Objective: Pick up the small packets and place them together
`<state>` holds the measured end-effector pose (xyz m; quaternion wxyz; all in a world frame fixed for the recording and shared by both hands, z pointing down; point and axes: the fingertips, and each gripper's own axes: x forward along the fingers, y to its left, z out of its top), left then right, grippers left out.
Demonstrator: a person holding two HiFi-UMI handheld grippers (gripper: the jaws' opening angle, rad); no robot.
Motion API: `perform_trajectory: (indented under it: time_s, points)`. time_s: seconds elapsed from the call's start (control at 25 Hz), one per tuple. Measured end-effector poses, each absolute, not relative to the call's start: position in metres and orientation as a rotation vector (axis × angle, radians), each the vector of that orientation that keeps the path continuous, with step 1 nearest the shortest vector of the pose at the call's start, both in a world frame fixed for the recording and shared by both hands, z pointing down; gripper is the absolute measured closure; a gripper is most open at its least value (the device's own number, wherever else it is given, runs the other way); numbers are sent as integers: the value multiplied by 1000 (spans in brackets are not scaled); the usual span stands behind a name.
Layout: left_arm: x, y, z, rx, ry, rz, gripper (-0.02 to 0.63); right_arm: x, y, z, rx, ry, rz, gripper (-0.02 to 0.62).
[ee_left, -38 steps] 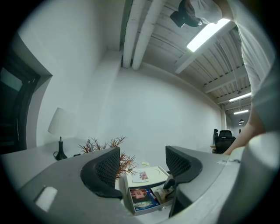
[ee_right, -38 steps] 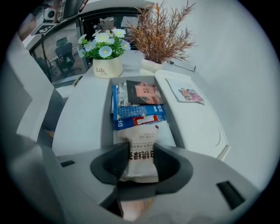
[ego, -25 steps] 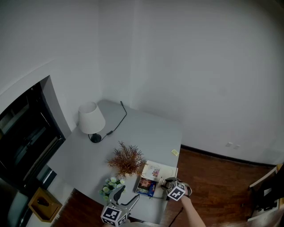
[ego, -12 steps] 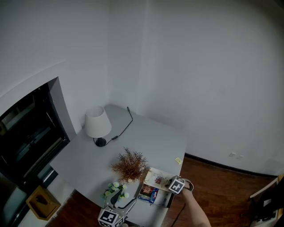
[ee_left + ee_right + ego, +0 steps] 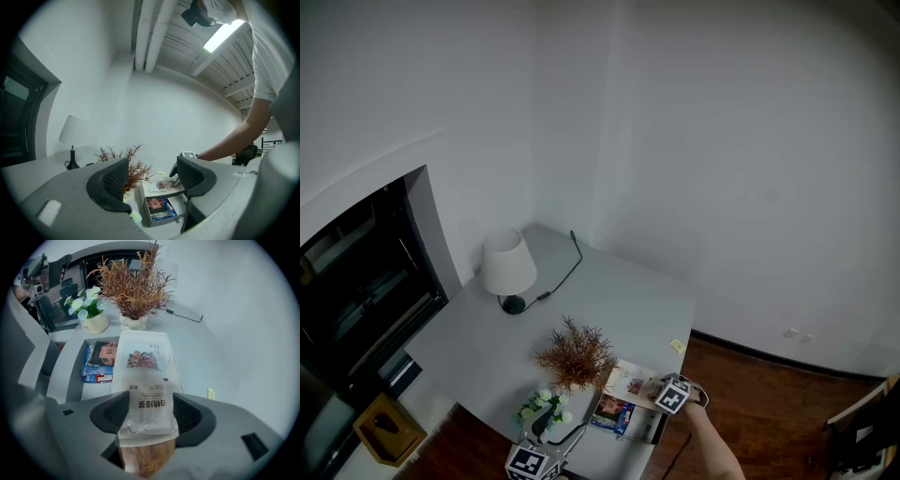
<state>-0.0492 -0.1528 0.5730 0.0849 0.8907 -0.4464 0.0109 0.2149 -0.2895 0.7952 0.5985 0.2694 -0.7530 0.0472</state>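
Observation:
A long white packet (image 5: 143,376) with dark print lies on top of a white drawer box (image 5: 70,376). Its near, crumpled end sits between the jaws of my right gripper (image 5: 149,416). Those jaws are opening, with the pads at the packet's edges. In the head view the right gripper (image 5: 652,386) is at the box's right end, over the white packet (image 5: 630,382). The open drawer holds blue and dark packets (image 5: 99,361). A small yellow packet (image 5: 211,393) lies alone on the table. My left gripper (image 5: 152,178) stands open and empty, in front of the box (image 5: 161,208).
A dried brown plant (image 5: 574,354) and a pot of white flowers (image 5: 539,405) stand just left of the box. A white lamp (image 5: 508,267) with a black cord is at the far end of the grey table (image 5: 609,291). Dark wood floor lies to the right.
The head view has shifted, so the table sits lower and further right in the picture. My right gripper stays over the white packet on the box. The left gripper keeps its place.

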Motion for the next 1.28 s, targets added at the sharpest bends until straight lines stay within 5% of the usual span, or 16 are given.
perform_trajectory:
  time_s: [0.28, 0.36, 0.64, 0.72, 1.28]
  points:
    - [-46, -153, 571, 2684, -1306, 41, 293, 205, -306, 689, 1181, -2032, 41, 285]
    - [-38, -150, 569, 2709, -1275, 49, 293, 194, -289, 640, 1422, -2264, 131, -21]
    - [-14, -160, 549, 2793, -1167, -23, 293, 180, -191, 549, 1845, -2562, 58, -10]
    - [-5, -163, 543, 2817, -1142, -25, 293, 179, -164, 547, 1908, -2494, -38, 132]
    - [12, -147, 563, 2831, -1070, 41, 295, 154, -110, 572, 1918, -2350, -5, 149]
